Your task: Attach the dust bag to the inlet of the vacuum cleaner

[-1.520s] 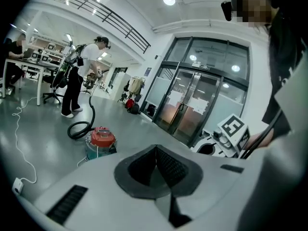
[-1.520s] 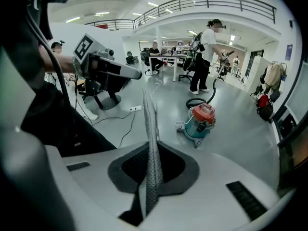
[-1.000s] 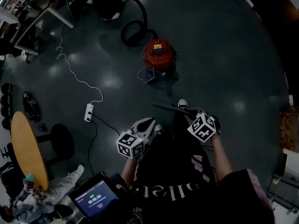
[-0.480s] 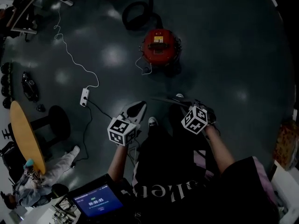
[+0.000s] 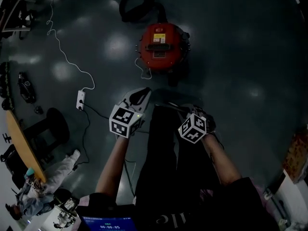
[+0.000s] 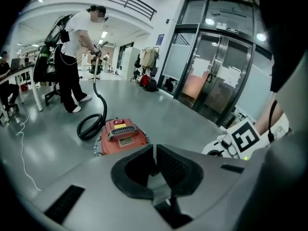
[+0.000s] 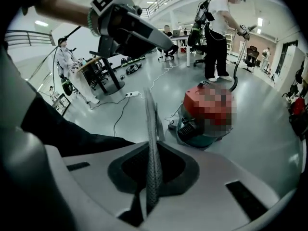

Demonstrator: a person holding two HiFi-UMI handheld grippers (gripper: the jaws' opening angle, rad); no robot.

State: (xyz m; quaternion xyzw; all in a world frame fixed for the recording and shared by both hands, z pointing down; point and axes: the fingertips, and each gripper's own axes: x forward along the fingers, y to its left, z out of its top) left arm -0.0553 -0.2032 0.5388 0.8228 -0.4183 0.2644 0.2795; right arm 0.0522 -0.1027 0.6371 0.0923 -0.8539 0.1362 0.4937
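I am closing in on the vacuum [image 5: 162, 46]: compared with a second ago it is sitting larger and nearer in the head view, and both claws are coming forward and down toward it. This tells me the approach is nearly done, but the attaching itself has not begun. The bag [image 7: 150, 114], as I judge the thin flat sheet to be, is not yet at the machine. It is riding edge-on in my right claw [image 7: 152, 172], whose jaws are pressing together on it, with its free end sticking out past the tips toward the vacuum. My left claw [image 6: 154, 150] is fully closed with nothing between its jaws, as it was before, so it is carrying nothing. The vacuum is standing on the floor ahead of me, well clear of both claws, with its red top in place and its hose [image 5: 136, 3] coiling away behind it. I am not finding the inlet in any view, so I expect to have to locate it before offering up the bag. Both forearms are reaching forward on either side of my legs. Both claws are pointing ahead and down at the vacuum, the right one more steeply.
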